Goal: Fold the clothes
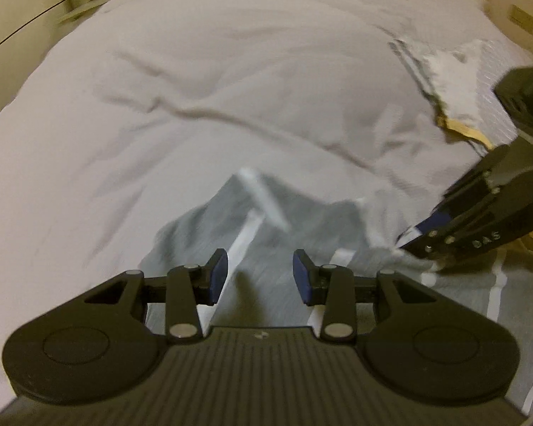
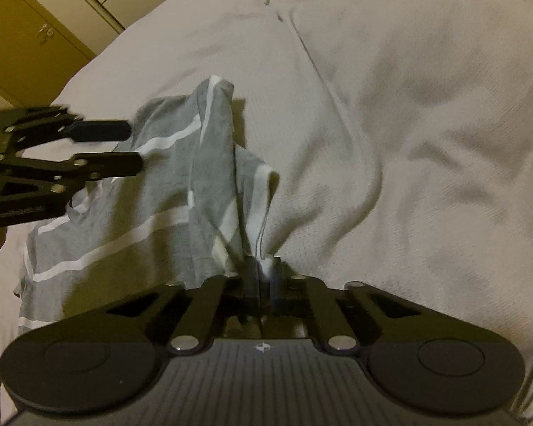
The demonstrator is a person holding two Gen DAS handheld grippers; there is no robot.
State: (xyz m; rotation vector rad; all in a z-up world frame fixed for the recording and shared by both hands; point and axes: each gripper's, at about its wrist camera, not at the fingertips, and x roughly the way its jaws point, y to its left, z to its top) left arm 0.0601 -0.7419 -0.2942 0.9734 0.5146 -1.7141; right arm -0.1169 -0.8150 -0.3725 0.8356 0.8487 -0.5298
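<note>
A wide bed under a rumpled pale grey cover fills nearly everything. Beyond the bed's far left corner stand olive-yellow cabinet doors, one with a small metal handle. Past the far right corner, a cream wall carries a switch plate. Light is dim and yellowish.

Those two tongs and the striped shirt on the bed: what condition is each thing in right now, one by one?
Left tongs: open, holding nothing, hovering over the shirt.
Right tongs: shut on a bunched edge of the shirt, pulling it up.
Striped shirt: grey with white stripes, crumpled, partly lifted, not yet folded.
Bedcover: pale, wrinkled, spread under the shirt.
Cupboard door: closed.
</note>
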